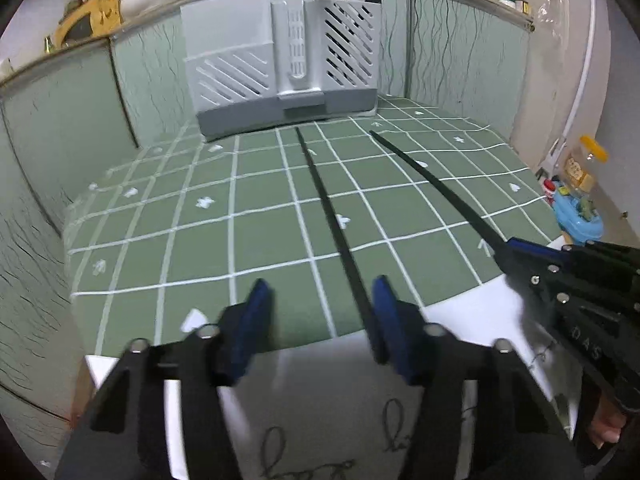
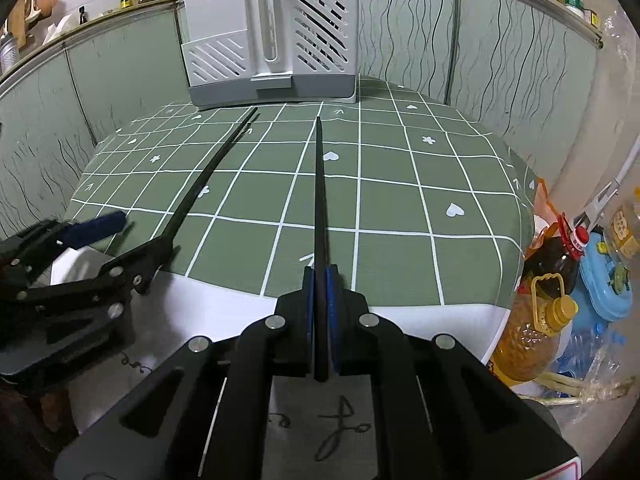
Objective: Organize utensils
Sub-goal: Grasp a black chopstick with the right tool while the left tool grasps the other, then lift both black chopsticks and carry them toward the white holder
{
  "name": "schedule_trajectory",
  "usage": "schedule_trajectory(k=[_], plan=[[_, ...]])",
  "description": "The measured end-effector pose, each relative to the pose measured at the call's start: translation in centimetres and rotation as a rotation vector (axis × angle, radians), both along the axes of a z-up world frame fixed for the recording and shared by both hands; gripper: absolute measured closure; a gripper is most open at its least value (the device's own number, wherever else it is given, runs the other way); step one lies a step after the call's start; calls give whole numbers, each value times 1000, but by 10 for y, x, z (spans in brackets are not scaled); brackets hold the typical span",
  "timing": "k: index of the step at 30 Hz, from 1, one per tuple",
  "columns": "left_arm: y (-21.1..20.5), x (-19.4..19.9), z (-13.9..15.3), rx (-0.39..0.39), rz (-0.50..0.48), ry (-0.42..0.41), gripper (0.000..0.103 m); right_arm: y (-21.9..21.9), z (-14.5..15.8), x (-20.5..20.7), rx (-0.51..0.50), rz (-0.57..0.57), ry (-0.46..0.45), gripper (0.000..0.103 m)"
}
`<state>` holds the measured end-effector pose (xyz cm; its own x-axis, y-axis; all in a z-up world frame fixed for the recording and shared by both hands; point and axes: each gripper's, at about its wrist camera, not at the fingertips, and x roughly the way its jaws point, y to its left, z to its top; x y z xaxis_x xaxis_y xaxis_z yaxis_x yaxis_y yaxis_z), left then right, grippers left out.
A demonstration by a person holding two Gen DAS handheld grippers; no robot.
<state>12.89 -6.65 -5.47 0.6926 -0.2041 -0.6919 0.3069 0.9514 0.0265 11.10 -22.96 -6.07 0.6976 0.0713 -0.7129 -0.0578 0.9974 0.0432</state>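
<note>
A grey slotted utensil holder (image 1: 282, 64) stands at the far edge of the green checked table and also shows in the right wrist view (image 2: 272, 52); dark utensil handles stick out of its right compartment. My left gripper (image 1: 320, 312) is open; a black chopstick (image 1: 328, 208) lies on the cloth and runs along the inside of its right finger (image 1: 386, 312). My right gripper (image 2: 320, 280) is shut on a second black chopstick (image 2: 320, 184) that points toward the holder. That chopstick shows in the left wrist view (image 1: 432, 184) too.
A white sheet (image 2: 420, 320) covers the table's near edge. Green patterned panels (image 1: 60, 120) wall the table's back and sides. Oil bottles (image 2: 536, 320) and a blue container (image 2: 604, 280) stand on the floor to the right.
</note>
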Motion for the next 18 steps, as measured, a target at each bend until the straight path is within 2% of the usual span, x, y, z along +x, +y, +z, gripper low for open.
schedule_trajectory(k=[3, 4, 5, 7, 15, 18], plan=[[-4, 0, 0, 5, -2, -8, 76, 0, 0, 0, -1, 1, 0, 97], [-6, -1, 0, 17, 0, -14, 88, 0, 0, 0, -1, 1, -1, 97], [-7, -2, -1, 28, 3, -20, 91, 0, 0, 0, -3, 1, -1, 97], [-7, -2, -1, 36, 8, -24, 95, 0, 0, 0, -4, 2, -2, 97], [2, 1, 3, -19, 2, 6, 95, 0, 2, 2, 6, 10, 1, 97], [8, -3, 12, -33, 9, -15, 95, -1, 8, 0, 9, 17, -9, 97]])
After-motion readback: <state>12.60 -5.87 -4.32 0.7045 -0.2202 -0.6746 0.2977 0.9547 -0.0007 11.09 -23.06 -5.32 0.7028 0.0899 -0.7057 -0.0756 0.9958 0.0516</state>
